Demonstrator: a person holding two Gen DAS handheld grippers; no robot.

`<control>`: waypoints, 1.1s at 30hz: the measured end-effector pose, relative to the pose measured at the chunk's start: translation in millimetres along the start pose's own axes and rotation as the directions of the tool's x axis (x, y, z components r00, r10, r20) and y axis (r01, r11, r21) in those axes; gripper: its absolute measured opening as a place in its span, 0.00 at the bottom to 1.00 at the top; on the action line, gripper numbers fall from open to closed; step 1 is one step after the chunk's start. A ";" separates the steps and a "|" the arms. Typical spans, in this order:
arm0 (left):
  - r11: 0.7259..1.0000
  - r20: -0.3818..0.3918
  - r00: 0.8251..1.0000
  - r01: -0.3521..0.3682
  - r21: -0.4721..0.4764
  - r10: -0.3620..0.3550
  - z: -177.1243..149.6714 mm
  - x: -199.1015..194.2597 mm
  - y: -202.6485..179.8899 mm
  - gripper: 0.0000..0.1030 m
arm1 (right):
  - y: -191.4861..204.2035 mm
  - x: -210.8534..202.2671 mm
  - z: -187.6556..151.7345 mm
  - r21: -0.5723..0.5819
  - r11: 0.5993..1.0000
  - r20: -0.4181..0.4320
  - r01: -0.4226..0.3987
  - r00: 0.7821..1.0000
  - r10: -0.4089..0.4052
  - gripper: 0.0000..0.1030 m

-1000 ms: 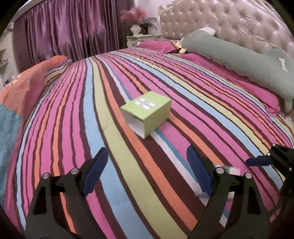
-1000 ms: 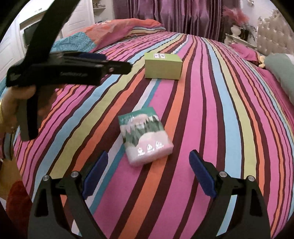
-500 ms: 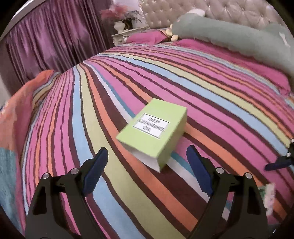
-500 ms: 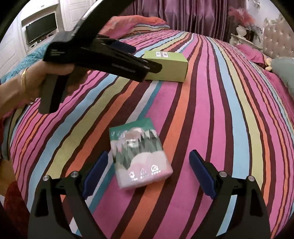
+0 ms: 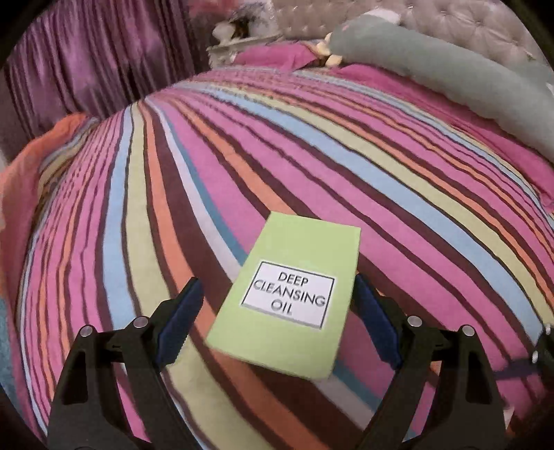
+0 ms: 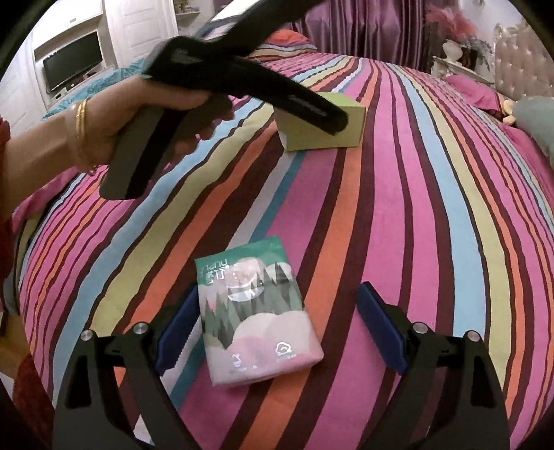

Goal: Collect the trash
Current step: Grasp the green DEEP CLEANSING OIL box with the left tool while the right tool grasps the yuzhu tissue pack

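Striped bedspread [image 5: 138,207]; left claw [image 5: 277,311] spread astride green box [image 5: 294,270]; right claw [image 6: 277,322] spread astride tissue pack [image 6: 256,311].

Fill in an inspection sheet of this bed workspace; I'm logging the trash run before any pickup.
Surface: striped bedspread, both items lying flat.
Job's things: green Deep Cleansing Oil box; tissue pack.
Clutter: nothing seen.
Grippers: left gripper open, straddling the box; right gripper open, the pack between its fingers, not pinched.
Cables: nothing seen.
Surroundings: purple curtains, tufted headboard, grey-green bolster, TV.
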State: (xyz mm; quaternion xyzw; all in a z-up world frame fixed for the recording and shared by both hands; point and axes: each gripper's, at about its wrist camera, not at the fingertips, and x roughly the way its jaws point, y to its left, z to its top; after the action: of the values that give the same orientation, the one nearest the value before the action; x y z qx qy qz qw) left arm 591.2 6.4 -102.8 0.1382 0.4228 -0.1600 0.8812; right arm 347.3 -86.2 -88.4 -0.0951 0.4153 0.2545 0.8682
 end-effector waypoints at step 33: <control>0.931 -0.071 0.990 -0.137 -0.339 0.120 -155.8 -182.3 -30.4 0.60 | -21.6 -89.8 -63.3 0.417 0.903 -0.011 0.106 0.994 -0.111 0.47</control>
State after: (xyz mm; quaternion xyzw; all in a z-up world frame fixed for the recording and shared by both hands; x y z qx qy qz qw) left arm 362.0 67.9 -56.3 0.0135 0.4557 -0.0226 0.8897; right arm 268.8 -161.1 -60.6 0.0707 0.4485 0.1120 0.8839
